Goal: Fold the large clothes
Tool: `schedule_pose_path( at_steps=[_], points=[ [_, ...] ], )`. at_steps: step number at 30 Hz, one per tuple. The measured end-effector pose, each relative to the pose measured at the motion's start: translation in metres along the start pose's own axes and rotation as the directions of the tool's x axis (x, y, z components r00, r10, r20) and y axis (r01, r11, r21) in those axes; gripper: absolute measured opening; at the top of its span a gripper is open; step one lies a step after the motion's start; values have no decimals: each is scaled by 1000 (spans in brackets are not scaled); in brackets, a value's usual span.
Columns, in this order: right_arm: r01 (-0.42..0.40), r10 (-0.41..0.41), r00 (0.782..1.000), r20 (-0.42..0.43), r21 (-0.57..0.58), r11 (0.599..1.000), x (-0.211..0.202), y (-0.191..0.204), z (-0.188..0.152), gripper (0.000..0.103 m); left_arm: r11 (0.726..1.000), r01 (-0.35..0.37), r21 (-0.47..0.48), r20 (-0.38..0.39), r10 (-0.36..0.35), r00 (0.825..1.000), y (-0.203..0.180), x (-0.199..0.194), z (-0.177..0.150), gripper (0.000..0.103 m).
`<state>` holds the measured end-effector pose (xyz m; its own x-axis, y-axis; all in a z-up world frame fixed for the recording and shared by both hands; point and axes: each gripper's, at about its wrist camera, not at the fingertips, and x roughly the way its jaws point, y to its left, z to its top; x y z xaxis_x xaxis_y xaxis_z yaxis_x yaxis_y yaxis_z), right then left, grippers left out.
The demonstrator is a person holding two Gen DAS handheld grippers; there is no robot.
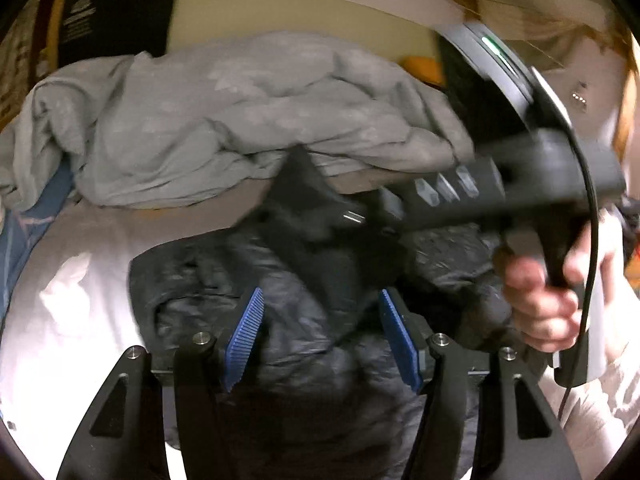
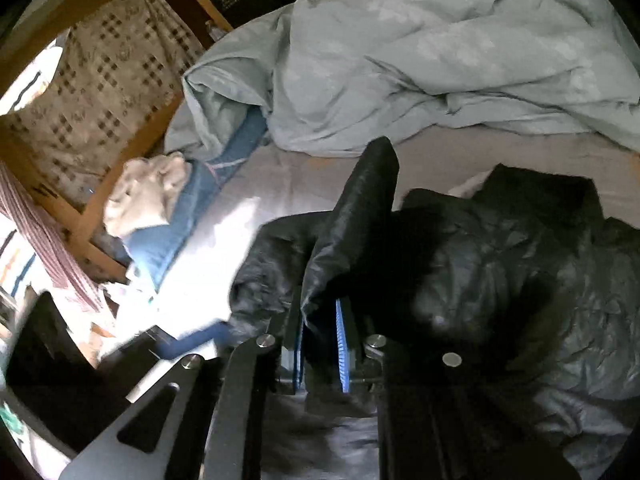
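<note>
the black puffer jacket [image 2: 500, 264] lies crumpled on the bed sheet [image 2: 288, 176], just in front of the heaped grey duvet [image 2: 420, 60]. the right gripper [image 2: 320, 354] has its blue pads pinched together on a flap of the jacket, which stands up between them. to fold cleanly, that flap should be carried across with the fabric taut, while the other side is pinned flat. the left gripper [image 1: 322, 334] hovers over the jacket, jaws apart and empty, tilted downward. the person's hand [image 1: 540, 300] grips the right tool's handle.
</note>
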<state>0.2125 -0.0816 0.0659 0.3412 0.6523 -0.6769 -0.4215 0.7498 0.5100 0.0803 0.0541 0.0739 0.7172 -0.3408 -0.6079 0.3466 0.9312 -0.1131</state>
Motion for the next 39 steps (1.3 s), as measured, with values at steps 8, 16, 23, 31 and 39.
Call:
schedule_pose_path(
  at_steps=[8, 16, 23, 31, 39],
  points=[
    [-125, 131, 990, -47, 109, 986, 10, 22, -8, 13, 991, -119, 57, 67, 116, 991, -20, 11, -5, 81],
    [-135, 139, 990, -23, 114, 984, -7, 20, -10, 13, 973, -229, 22, 117, 225, 967, -15, 13, -3, 7],
    [101, -113, 981, 160, 80, 992, -54, -7, 1, 18, 929, -349, -126, 200, 368, 908, 20, -25, 9, 6],
    [337, -336, 941, 41, -17, 941, 0, -39, -5, 66, 901, -355, -248, 231, 411, 882, 64, -56, 17, 6],
    [371, -395, 908, -142, -171, 913, 79, -17, -16, 66, 910, -327, -253, 206, 381, 901, 65, -48, 17, 7]
  ],
)
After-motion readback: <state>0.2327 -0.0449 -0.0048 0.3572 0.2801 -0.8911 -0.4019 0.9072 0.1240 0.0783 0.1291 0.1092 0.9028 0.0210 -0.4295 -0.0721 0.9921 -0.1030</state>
